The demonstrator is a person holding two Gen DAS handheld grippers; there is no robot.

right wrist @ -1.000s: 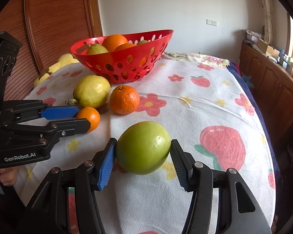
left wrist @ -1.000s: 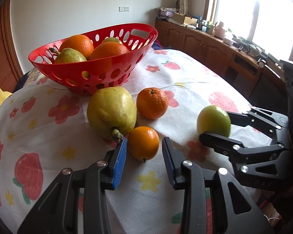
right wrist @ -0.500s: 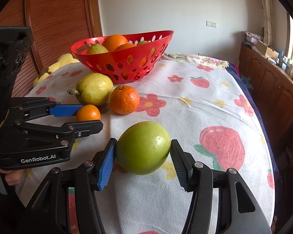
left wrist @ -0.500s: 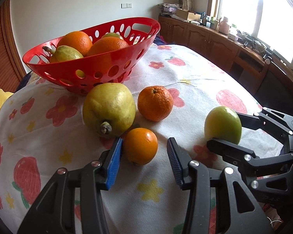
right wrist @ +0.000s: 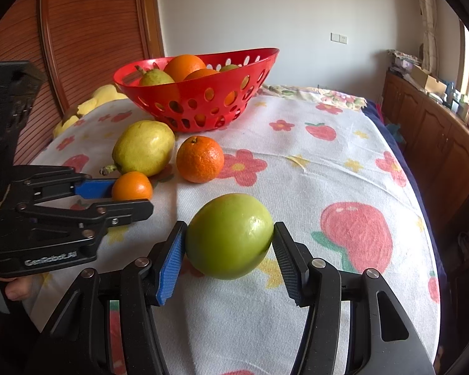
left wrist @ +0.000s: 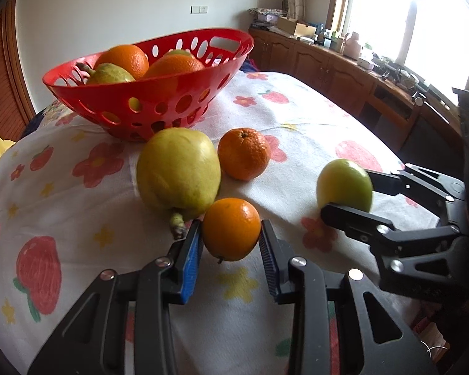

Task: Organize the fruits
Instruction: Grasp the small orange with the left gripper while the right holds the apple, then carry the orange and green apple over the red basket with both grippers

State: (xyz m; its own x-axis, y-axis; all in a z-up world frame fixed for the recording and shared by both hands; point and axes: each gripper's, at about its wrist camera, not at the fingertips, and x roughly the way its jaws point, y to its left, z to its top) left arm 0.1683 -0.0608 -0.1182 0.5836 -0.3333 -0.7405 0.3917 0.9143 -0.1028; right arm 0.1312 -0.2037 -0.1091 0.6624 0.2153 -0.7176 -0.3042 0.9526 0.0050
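On the flowered tablecloth (left wrist: 159,281), your left gripper (left wrist: 231,245) clamps the small orange (left wrist: 231,228), right gripper (right wrist: 229,253) the green apple (right wrist: 229,234); lift both straight up, clear of the pear (left wrist: 178,172).

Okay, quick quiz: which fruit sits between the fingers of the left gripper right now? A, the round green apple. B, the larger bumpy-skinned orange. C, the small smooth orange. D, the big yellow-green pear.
C: the left gripper has its blue and black pads pressed on either side of the small smooth orange, while the round green apple sits in the right gripper.
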